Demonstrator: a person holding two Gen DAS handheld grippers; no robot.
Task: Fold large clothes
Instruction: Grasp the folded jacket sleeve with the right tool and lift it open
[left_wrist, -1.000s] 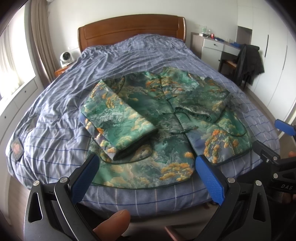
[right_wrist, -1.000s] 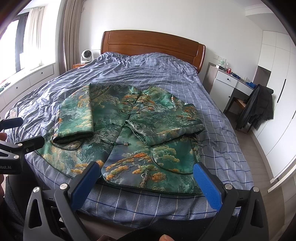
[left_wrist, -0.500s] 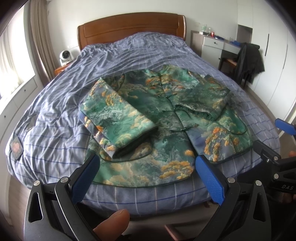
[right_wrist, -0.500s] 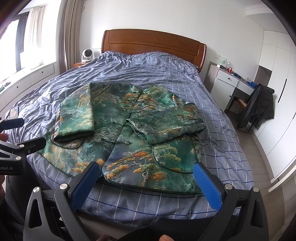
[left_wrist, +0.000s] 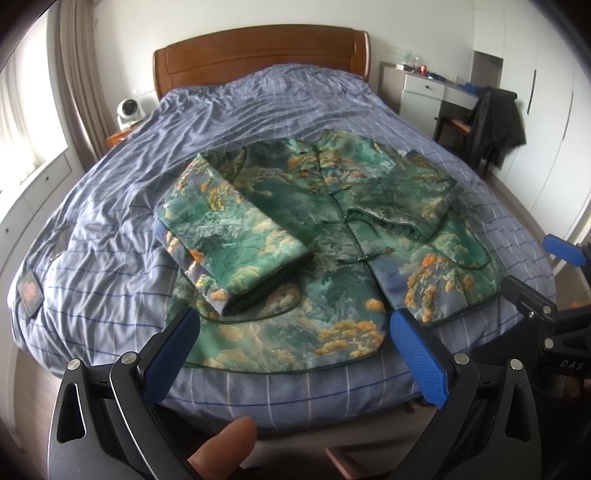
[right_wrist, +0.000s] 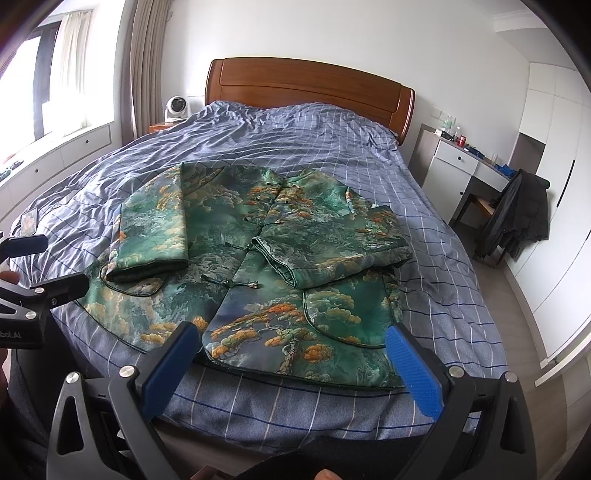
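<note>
jacket (left_wrist: 332, 236) flat on bed (left_wrist: 110, 236) with both sleeves folded in, body fold from hem still left; left gripper (left_wrist: 291, 332) and right gripper (right_wrist: 291, 350) jaws spread, empty, short of hem.

Jacket (left_wrist: 332, 236) (right_wrist: 258, 258): green brocade, orange and cream tree-and-cloud print, dark piping, knot-button front closed. Lies flat, front up, collar toward the headboard, curved hem near the bed's foot edge. Both sleeves folded in over the body: left sleeve (left_wrist: 229, 229) (right_wrist: 155, 225) runs lengthwise toward the hem, right sleeve (left_wrist: 402, 203) (right_wrist: 332, 254) lies crosswise, cuff near the front closure.
</note>
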